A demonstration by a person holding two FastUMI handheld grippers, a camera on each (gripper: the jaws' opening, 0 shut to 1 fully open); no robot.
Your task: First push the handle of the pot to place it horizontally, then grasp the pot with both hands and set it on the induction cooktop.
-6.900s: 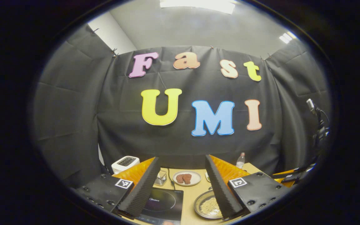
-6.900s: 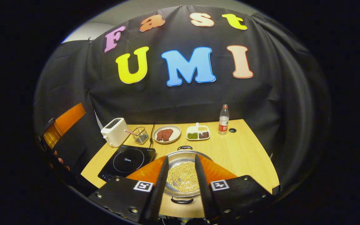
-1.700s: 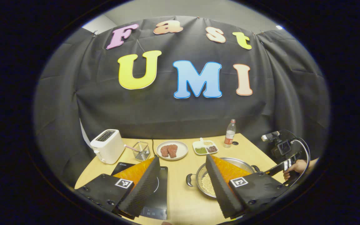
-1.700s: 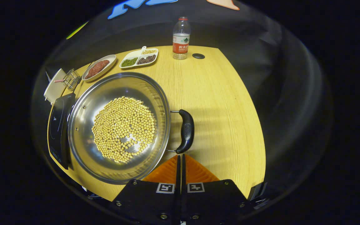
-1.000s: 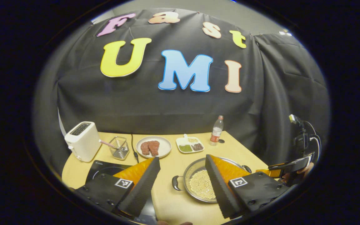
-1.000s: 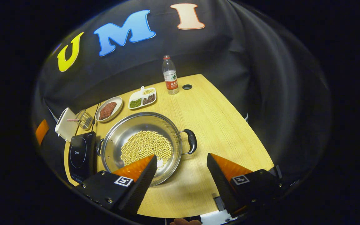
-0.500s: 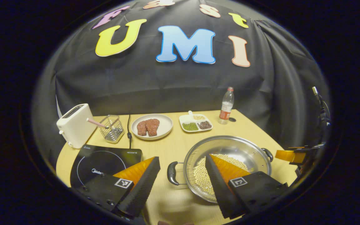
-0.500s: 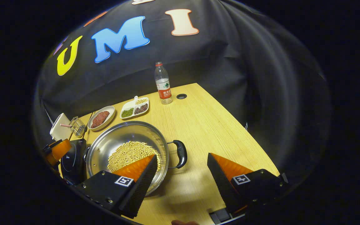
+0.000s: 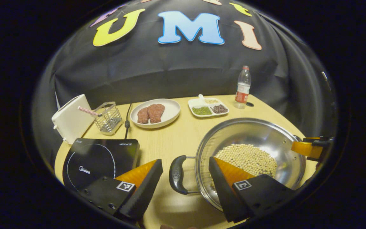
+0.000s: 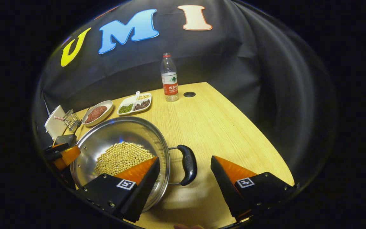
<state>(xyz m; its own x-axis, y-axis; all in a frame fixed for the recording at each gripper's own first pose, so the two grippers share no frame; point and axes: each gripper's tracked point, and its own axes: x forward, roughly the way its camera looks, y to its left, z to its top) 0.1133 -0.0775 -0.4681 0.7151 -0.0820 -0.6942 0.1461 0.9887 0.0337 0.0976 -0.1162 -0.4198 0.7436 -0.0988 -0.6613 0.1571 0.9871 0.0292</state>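
A steel pot [image 9: 259, 133] holding soybeans [image 9: 249, 159] sits on the wooden table, its two black handles pointing left and right. My left gripper [image 9: 185, 165] is open, its fingers straddling the pot's left handle [image 9: 176, 175] from above. My right gripper [image 10: 184, 162] is open too, with the right handle [image 10: 188, 164] between its fingers. The pot [image 10: 119, 136] lies left of it in the right gripper view. The black induction cooktop [image 9: 98, 159] rests left of the pot. The other gripper [image 9: 310, 148] shows past the pot's right rim, and the left one [image 10: 63, 154] at its left rim.
At the back stand a white toaster [image 9: 70, 117], a wire basket [image 9: 106, 116], a plate of meat [image 9: 156, 111], a divided dish of beans [image 9: 207, 108] and a water bottle [image 9: 242, 86]. A cable [image 9: 127, 119] runs to the cooktop. The table edge [image 10: 265, 133] falls away on the right.
The pot has been turned so its handles lie left-right. The right gripper, shut 1.7 s ago, opened. Both grippers have dropped closer, each over its handle.
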